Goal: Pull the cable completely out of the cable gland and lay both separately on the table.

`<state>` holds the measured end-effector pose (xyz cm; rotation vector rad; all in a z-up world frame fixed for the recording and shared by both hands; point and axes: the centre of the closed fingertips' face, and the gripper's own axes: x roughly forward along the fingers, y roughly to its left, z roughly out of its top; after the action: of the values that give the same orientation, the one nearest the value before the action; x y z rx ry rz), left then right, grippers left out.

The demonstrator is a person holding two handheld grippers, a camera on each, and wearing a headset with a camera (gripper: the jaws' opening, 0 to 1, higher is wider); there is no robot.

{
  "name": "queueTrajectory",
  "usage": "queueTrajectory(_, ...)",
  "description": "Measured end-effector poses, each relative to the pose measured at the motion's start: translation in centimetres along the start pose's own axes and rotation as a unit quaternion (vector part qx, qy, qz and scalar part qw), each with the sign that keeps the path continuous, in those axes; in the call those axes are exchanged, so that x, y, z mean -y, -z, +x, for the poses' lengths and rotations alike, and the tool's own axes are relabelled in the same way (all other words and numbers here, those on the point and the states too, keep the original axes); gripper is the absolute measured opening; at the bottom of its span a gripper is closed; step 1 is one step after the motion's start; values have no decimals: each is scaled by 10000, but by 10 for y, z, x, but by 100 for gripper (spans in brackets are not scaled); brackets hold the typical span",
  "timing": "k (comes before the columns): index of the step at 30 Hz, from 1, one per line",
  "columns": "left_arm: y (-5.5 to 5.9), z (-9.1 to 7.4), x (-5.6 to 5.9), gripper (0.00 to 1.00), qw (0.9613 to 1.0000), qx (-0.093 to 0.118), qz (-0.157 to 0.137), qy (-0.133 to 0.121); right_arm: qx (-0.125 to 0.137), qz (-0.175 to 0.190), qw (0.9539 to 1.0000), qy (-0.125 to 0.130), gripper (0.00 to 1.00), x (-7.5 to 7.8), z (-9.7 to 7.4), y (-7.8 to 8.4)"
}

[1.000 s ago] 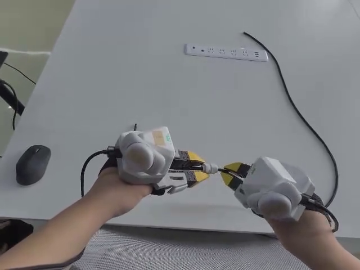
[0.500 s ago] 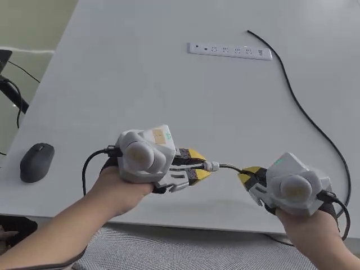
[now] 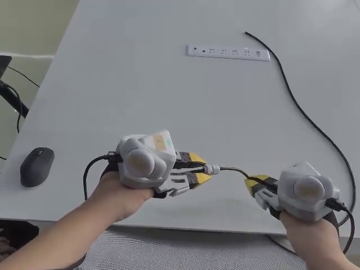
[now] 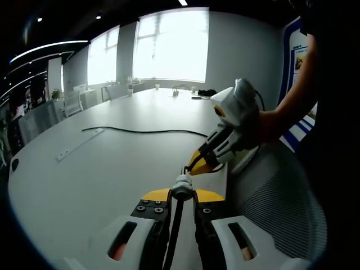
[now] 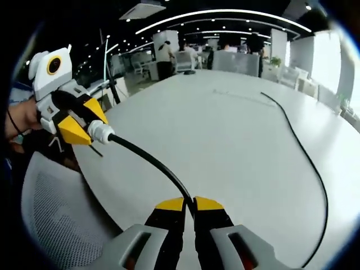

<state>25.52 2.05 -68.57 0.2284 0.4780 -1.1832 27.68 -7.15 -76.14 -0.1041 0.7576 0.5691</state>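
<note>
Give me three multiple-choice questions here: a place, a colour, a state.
1. Where does the mouse lie? A) far right corner B) near the table's left edge C) on the floor
2. What colour is the cable? A) black B) red C) white
3. What is the right hand-held gripper doing? A) hanging open B) holding the mouse C) shut on the cable

Answers: B, the head view shows it by that edge; A, it runs black between both tools; C, its jaws pinch the cable leading into the cable gland clamped by the left hand-held gripper.
</note>
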Motion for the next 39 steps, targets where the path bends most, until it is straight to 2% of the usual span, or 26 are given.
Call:
queueTrajectory(8,-2,-1,1,15,10000,-14,-6,-27,-6,-337,9994,-11,0,-3,-4,0)
queueTrajectory(22,-5,-1,-1,15,9999,23,-60,-100,0,-454,9989,-96,2,-3,-9,1)
queueTrajectory(25,-5,-1,-4,15,9999,33,-66,-131,1,-607,9981,-135,4,-6,-12,-2)
queueTrajectory(27,-5,-1,-6,15,9999,34,-79,-147,-4,-856,9962,-123,9,-7,-16,-5)
queueTrajectory(28,-5,-1,-6,15,9998,31,-80,-160,-19,-1003,9949,-118,10,-7,-17,-7)
queueTrajectory(29,-6,-1,-6,15,9998,33,-86,-164,-45,-1433,9896,-78,12,-8,-19,-11)
queueTrajectory(32,-6,-1,-5,15,9998,35,-83,-156,58,-2030,9791,-112,15,-18,-25,-24)
queueTrajectory(33,-6,-2,-5,15,9999,20,-70,-151,117,-2247,9743,-139,15,-24,-27,-30)
queueTrajectory(36,-5,-2,-5,15,9998,5,-87,-152,240,-2568,9659,-239,16,-38,-29,-44)
queueTrajectory(39,-6,-2,-4,15,9999,7,-80,-142,286,-2943,9547,-347,15,-53,-27,-53)
